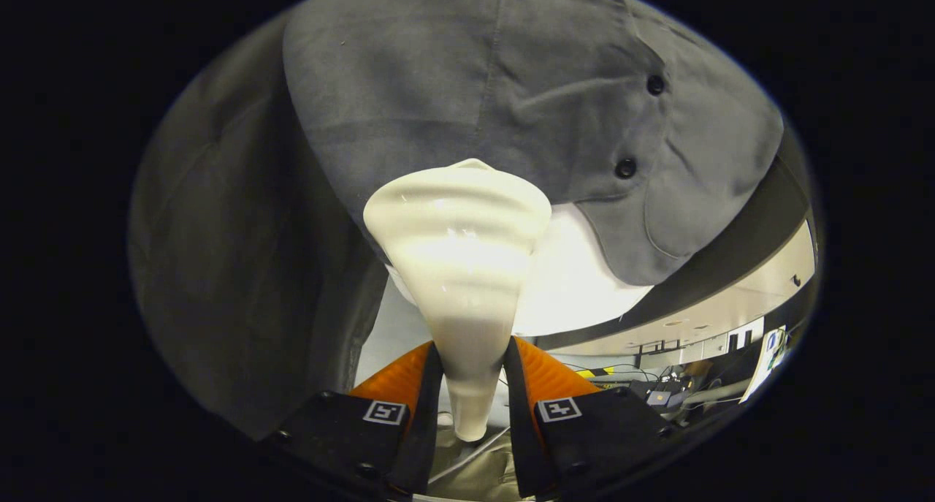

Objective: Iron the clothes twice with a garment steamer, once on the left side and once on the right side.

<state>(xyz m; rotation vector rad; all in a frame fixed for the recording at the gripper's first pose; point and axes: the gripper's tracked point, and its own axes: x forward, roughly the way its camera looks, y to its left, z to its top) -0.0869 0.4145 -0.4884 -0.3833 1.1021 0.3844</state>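
A grey buttoned shirt [475, 85] hangs right in front of me, its hem curving just above the steamer head, with two dark buttons [625, 168] along the placket to the right. A white garment steamer [460, 268] stands between my fingers, its wide ribbed head up against the shirt's lower part and its narrow neck running down into the grip. My gripper [472, 374] is shut on the steamer's neck, one finger pressing on each side.
A grey sleeve or side panel [241, 268] of the garment hangs left of the steamer. Past the hem on the right lie a bright white surface [577, 283], a dark curved band, and a room with cables and equipment [679, 385].
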